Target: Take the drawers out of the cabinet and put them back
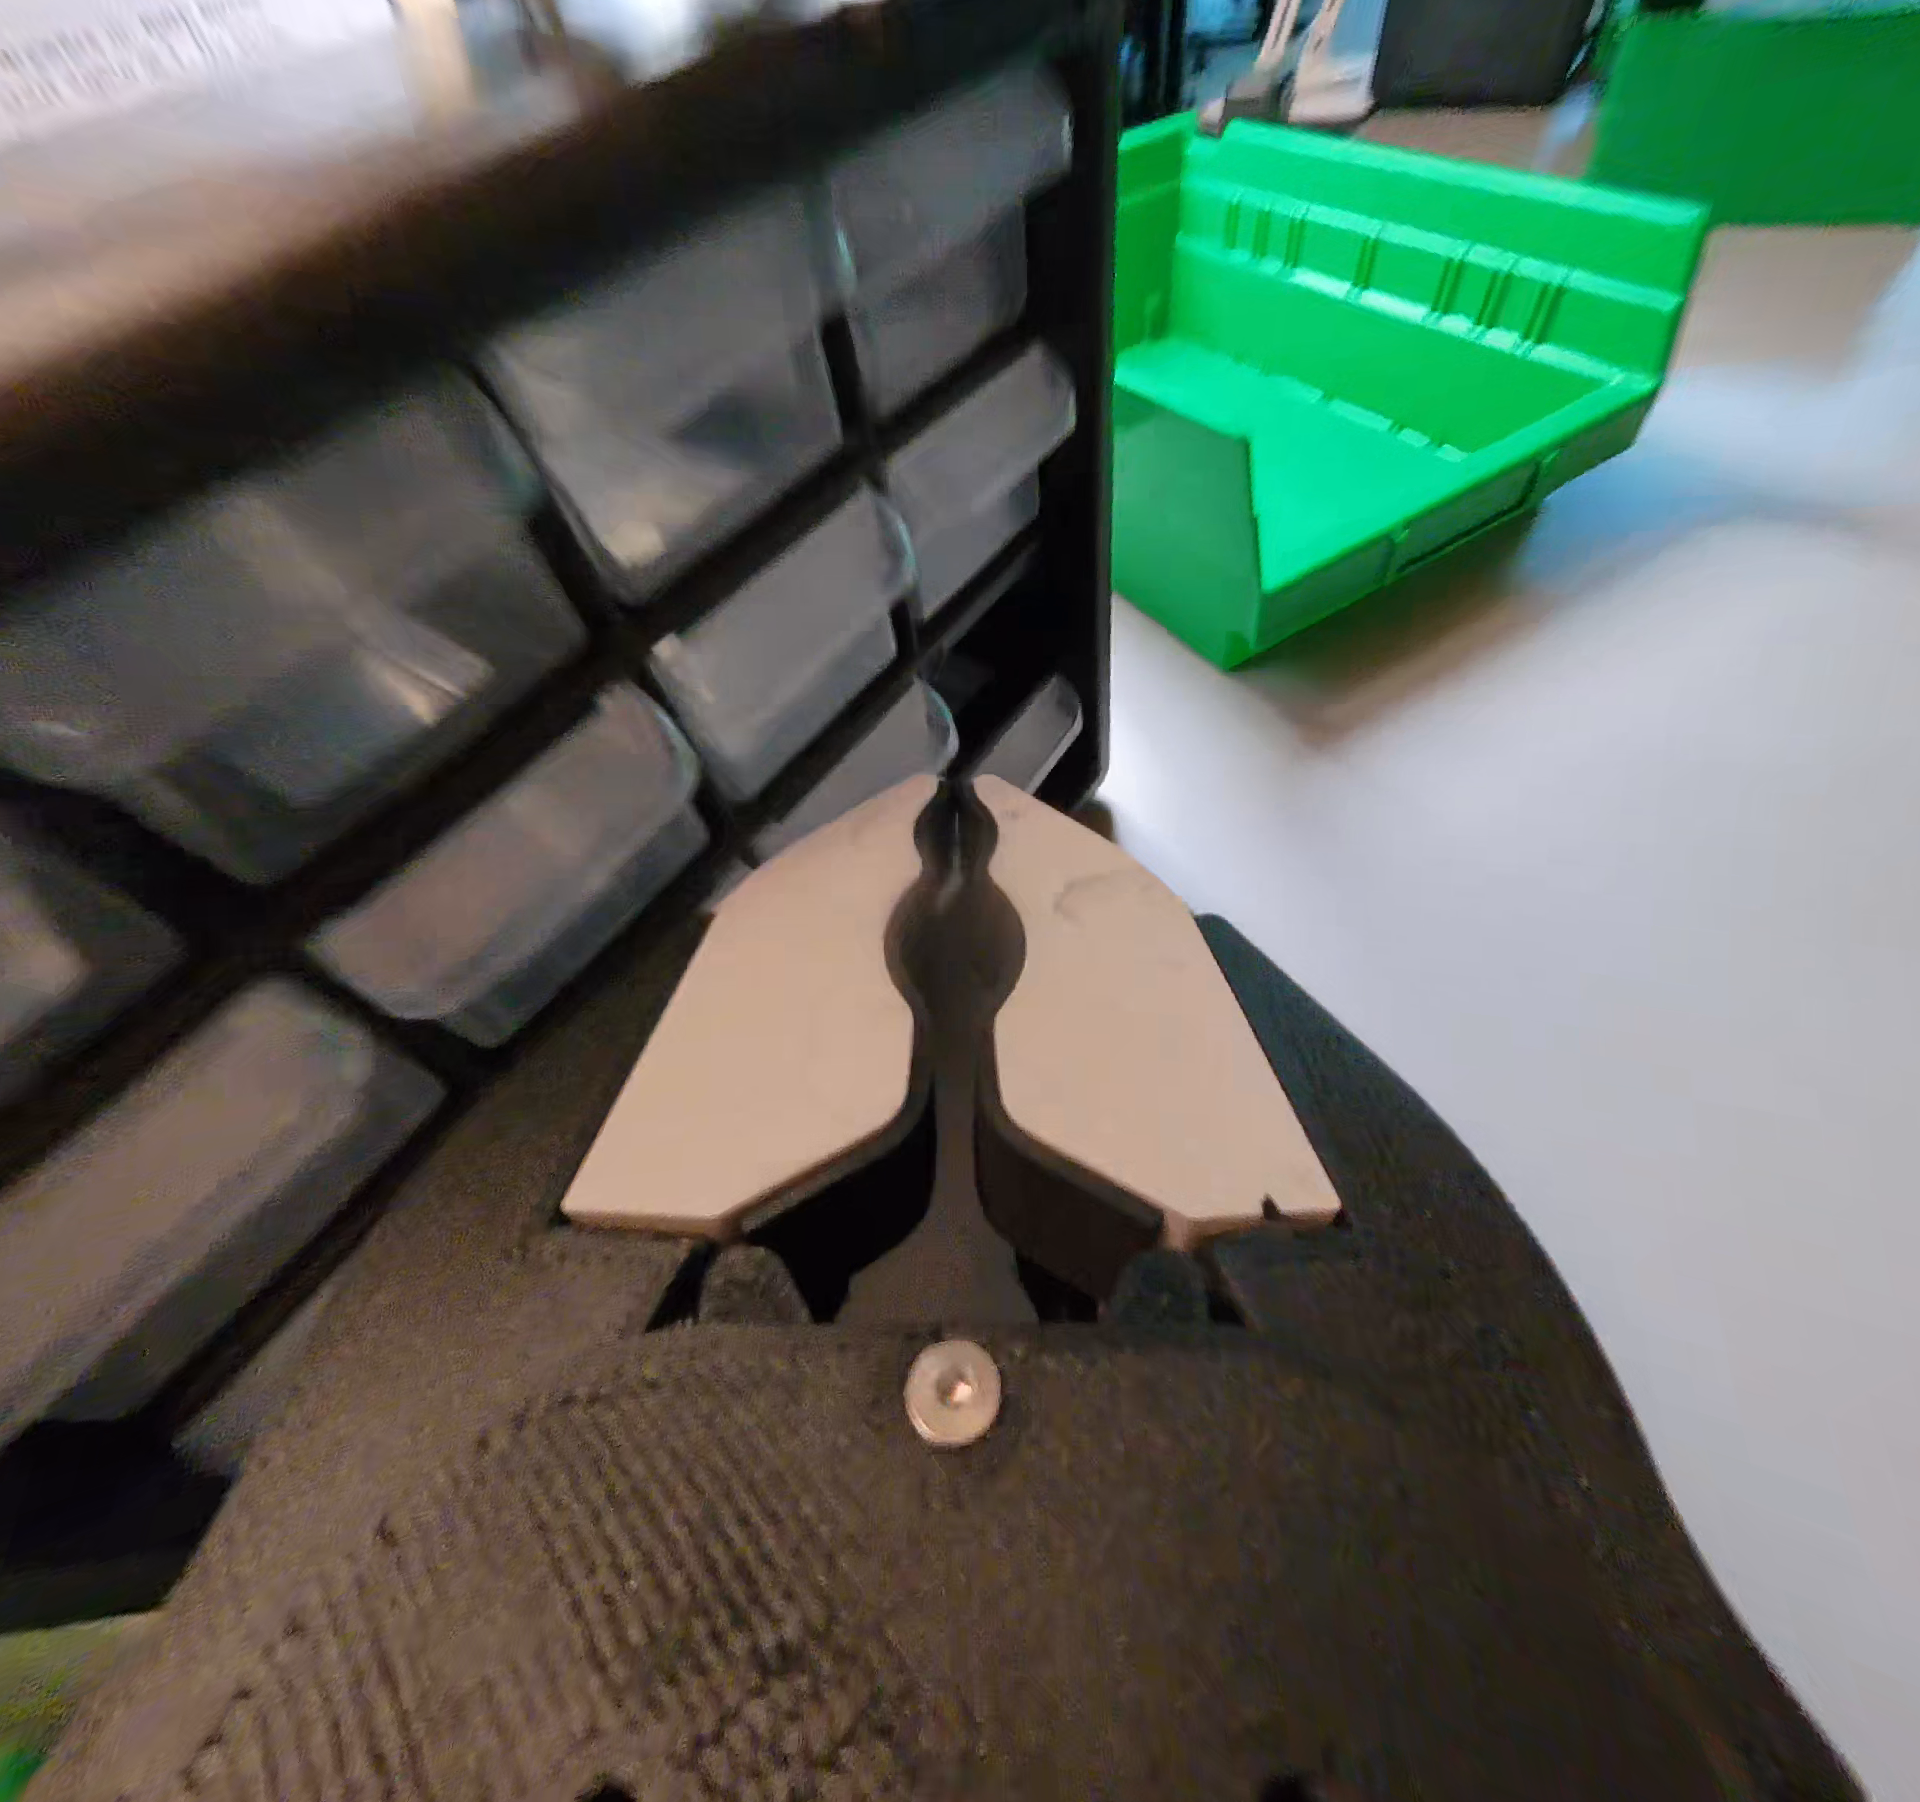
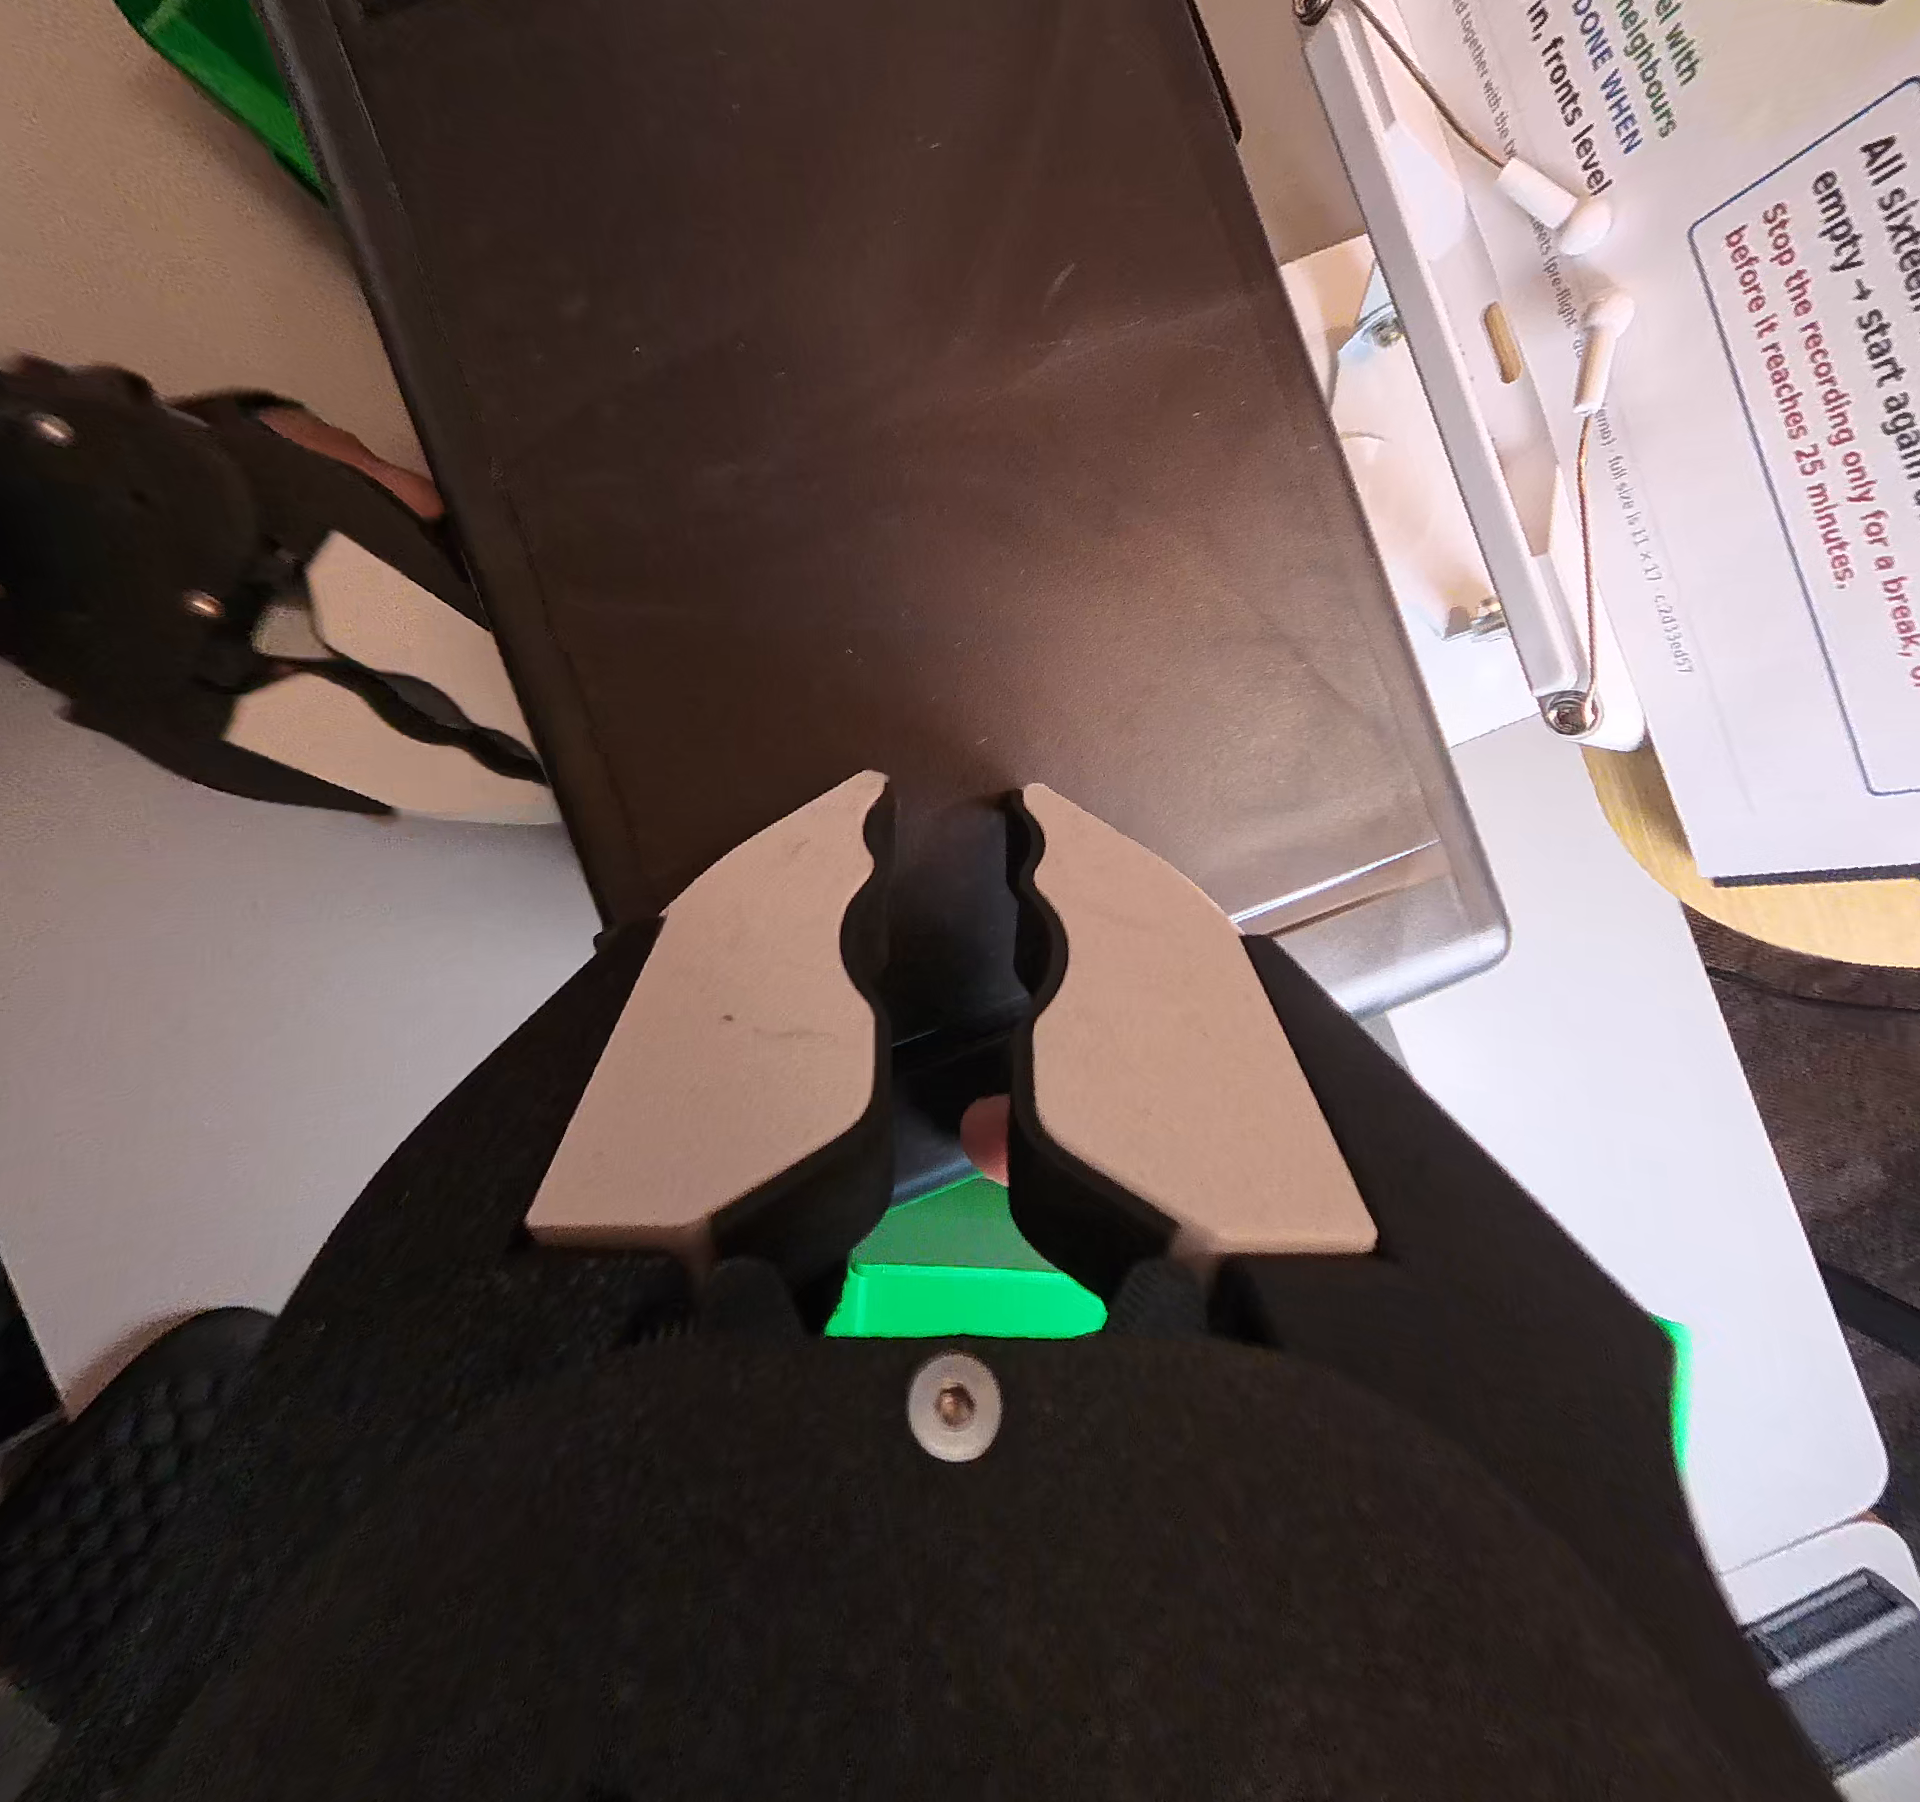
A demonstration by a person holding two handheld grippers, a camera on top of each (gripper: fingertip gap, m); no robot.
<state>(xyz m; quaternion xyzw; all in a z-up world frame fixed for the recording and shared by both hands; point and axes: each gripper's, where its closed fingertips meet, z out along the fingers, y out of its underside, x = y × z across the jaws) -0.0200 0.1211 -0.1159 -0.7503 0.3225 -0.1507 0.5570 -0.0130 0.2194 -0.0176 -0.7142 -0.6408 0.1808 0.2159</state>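
The black cabinet [image 1: 1091, 402] holds several translucent grey drawers [image 1: 665, 402] and looks tilted and blurred in the left wrist view. One slot [image 1: 987, 651] in its right column is dark and looks empty. My left gripper [image 1: 951, 796] is shut, with its tips on the front lip of a bottom-row drawer [image 1: 883, 755]. It also shows in the right wrist view [image 2: 499, 765] at the cabinet's front. My right gripper [image 2: 945, 796] is open and rests over the near end of the cabinet's flat top [image 2: 831, 402], gripping nothing.
An open green bin [image 1: 1403, 402] stands on the white table [image 1: 1558, 1025] right of the cabinet. A second green bin [image 2: 187, 38] is at the far end. A printed sheet on a stand [image 2: 1766, 402] is behind the cabinet. A person's fingertip [image 2: 987, 1144] shows between my right fingers.
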